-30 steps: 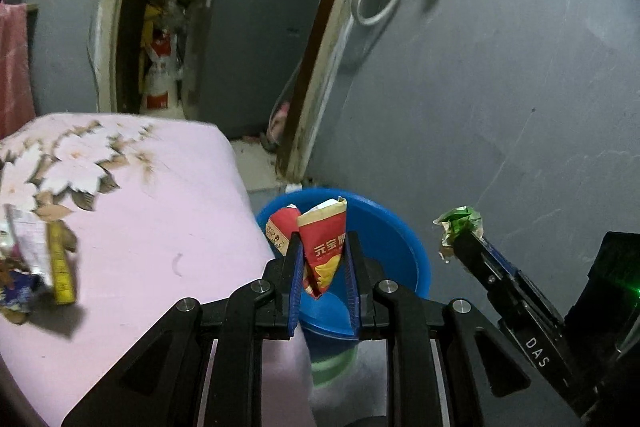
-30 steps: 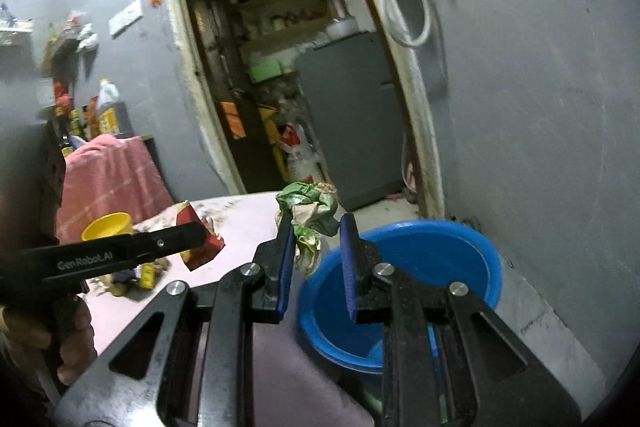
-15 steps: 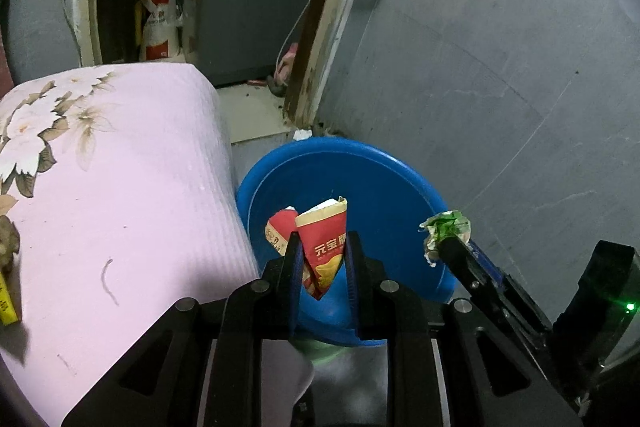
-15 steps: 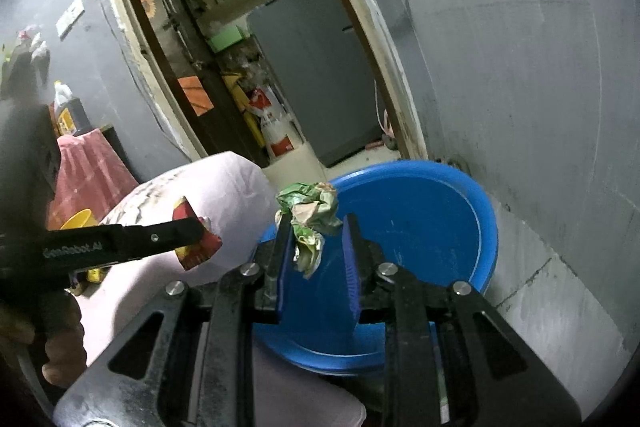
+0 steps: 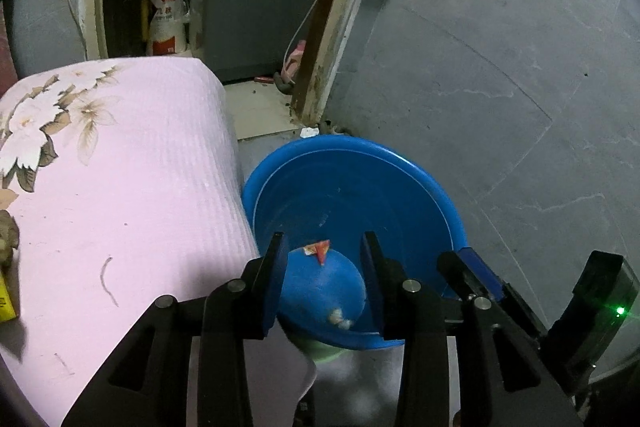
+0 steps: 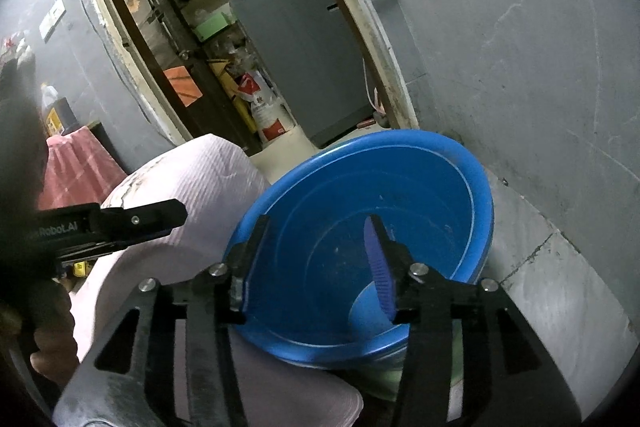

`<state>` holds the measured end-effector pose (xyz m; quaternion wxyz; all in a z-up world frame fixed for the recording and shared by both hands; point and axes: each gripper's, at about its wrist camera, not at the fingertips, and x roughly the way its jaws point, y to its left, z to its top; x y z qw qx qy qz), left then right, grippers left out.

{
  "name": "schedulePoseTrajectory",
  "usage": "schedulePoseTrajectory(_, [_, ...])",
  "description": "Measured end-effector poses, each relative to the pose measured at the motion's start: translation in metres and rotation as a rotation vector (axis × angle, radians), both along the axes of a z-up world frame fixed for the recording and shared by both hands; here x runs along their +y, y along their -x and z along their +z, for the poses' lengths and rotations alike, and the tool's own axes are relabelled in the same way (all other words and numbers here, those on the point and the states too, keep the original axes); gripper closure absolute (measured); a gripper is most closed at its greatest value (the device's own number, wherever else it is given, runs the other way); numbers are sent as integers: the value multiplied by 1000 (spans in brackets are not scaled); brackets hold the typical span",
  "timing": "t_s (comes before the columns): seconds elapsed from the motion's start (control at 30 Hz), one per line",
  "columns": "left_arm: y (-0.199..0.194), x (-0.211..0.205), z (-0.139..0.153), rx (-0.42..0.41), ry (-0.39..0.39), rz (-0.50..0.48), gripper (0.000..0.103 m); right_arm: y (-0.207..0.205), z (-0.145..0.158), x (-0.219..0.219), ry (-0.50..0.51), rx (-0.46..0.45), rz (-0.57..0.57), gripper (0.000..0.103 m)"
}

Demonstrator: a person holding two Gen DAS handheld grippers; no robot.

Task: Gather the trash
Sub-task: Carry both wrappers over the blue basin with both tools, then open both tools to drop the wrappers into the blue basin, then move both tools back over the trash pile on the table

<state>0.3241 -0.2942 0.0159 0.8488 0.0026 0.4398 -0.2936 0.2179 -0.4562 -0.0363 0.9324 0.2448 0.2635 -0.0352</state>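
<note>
Looking along the left gripper (image 5: 323, 255), its jaws have just been opening and now stand spread with nothing between them, above the blue basin (image 5: 420, 183). The red wrapper (image 5: 318, 250) lies loose inside the basin, and a pale crumpled scrap (image 5: 339, 319) sits lower down near the basin's near wall. Only this view shows the trash in the basin; it also shows the right gripper (image 5: 472, 267) just beside, over the rim. The pink tablecloth (image 5: 120, 187) hangs against the basin's edge, so a low swing back towards the table could, I judge, catch cloth or rim and tip the basin.

From the right wrist, the right gripper's jaws have also just been opening; they stand wide and empty over the basin. No trash shows here, the fingers hiding part of the floor. This view alone shows the left gripper from the side and, dimly, the hand (image 6: 48, 343) holding it. The two tools are close, and colliding on withdrawal seems the likelier slip.
</note>
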Motion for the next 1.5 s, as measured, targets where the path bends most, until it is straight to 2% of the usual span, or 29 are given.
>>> schedulePoseTrajectory(0.3, [16, 22, 26, -60, 36, 29, 69, 11, 24, 7, 29, -40, -10, 29])
schedulePoseTrajectory(0.57, [37, 67, 55, -147, 70, 96, 62, 21, 63, 33, 75, -113, 7, 26])
schedulePoseTrajectory(0.73, [52, 109, 75, -212, 101, 166, 52, 25, 89, 57, 103, -165, 27, 19])
schedulePoseTrajectory(0.83, [63, 136, 85, -256, 117, 223, 46, 29, 102, 73, 123, -199, 44, 11])
schedulePoseTrajectory(0.93, [75, 164, 95, -304, 125, 283, 34, 32, 114, 91, 143, -233, 61, 2])
schedulePoseTrajectory(0.97, [79, 176, 97, -320, 126, 304, 26, 32, 117, 96, 149, -245, 66, 0])
schedulePoseTrajectory(1.13, [95, 216, 100, -371, 134, 398, 21, 35, 132, 128, 181, -297, 98, 0])
schedulePoseTrajectory(1.2, [98, 234, 99, -379, 133, 433, 13, 35, 136, 142, 195, -318, 116, 0])
schedulePoseTrajectory(1.27, [104, 250, 97, -398, 136, 472, 9, 35, 138, 155, 207, -335, 135, 0])
schedulePoseTrajectory(1.5, [118, 292, 87, -439, 106, 563, 8, 31, 140, 202, 262, -386, 210, 0])
